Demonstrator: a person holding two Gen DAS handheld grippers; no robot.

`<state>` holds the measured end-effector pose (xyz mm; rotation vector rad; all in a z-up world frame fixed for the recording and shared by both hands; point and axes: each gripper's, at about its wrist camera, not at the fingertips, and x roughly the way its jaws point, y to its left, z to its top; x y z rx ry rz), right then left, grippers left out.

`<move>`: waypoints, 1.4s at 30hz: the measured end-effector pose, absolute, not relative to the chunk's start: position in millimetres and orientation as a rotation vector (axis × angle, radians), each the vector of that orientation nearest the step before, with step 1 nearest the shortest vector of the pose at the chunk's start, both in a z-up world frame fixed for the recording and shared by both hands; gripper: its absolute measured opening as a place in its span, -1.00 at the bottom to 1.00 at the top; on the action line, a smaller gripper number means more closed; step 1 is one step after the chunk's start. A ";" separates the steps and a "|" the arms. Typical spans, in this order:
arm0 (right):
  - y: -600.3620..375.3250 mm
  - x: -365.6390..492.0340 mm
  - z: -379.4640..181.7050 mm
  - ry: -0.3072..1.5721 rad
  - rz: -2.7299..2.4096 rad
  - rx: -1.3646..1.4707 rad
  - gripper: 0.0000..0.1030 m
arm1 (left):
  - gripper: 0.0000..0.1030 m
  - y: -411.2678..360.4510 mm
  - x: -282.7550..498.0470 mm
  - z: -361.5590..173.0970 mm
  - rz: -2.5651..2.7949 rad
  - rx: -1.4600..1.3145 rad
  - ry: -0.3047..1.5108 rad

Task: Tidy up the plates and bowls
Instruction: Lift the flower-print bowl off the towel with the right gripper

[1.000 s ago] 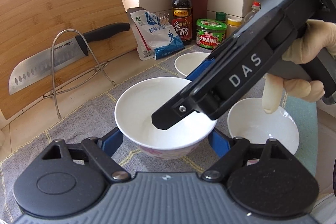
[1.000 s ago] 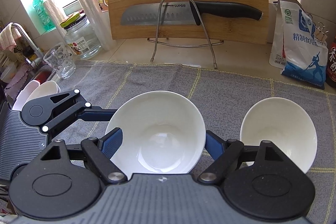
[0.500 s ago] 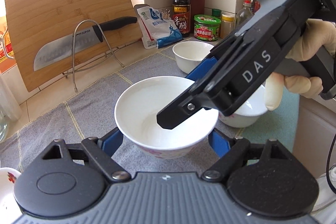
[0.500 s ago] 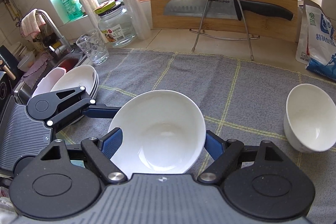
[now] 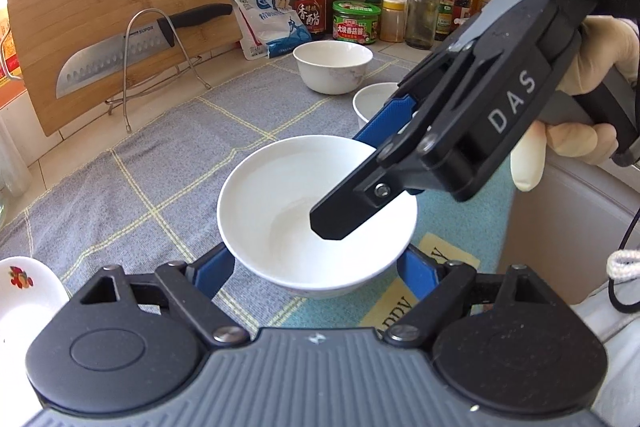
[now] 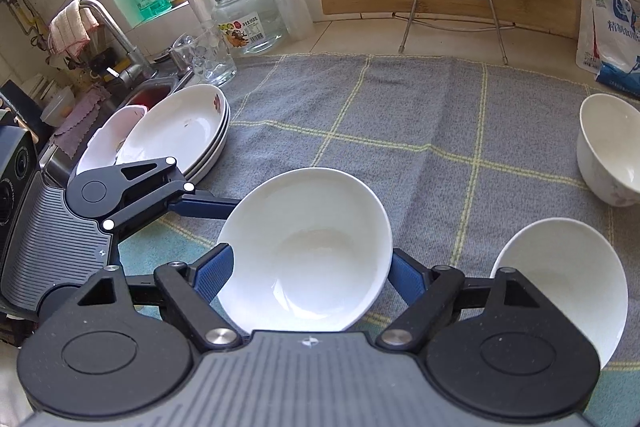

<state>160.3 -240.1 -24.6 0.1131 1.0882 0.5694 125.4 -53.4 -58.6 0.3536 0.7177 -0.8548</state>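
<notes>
White bowl (image 6: 308, 251) sits clamped between both tongs: the left gripper (image 5: 316, 267) grips it at 9 and 3 o'clock, and the right gripper (image 6: 310, 275) clenches it likewise, partway open, above the grey cloth (image 6: 400, 131).

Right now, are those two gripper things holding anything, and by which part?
Both hold one white bowl together. The left gripper and the right gripper each clamp it by the outside wall, blue pads on opposite sides just below the rim.
</notes>
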 end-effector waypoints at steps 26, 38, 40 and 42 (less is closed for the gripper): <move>-227.1 128.4 -31.6 1.053 0.467 0.129 0.99 | 0.74 -35.5 111.3 -67.6 -0.946 0.368 0.745; -269.6 121.1 -8.7 0.902 0.404 -0.003 1.00 | 0.82 -57.1 102.1 -30.1 -0.883 0.321 0.651; -285.6 124.5 -7.8 0.899 0.400 -0.004 1.00 | 0.88 -72.0 101.5 -25.8 -0.851 0.311 0.639; -303.8 125.2 -6.3 0.892 0.403 -0.012 1.00 | 0.88 -88.4 100.7 -22.3 -0.836 0.277 0.636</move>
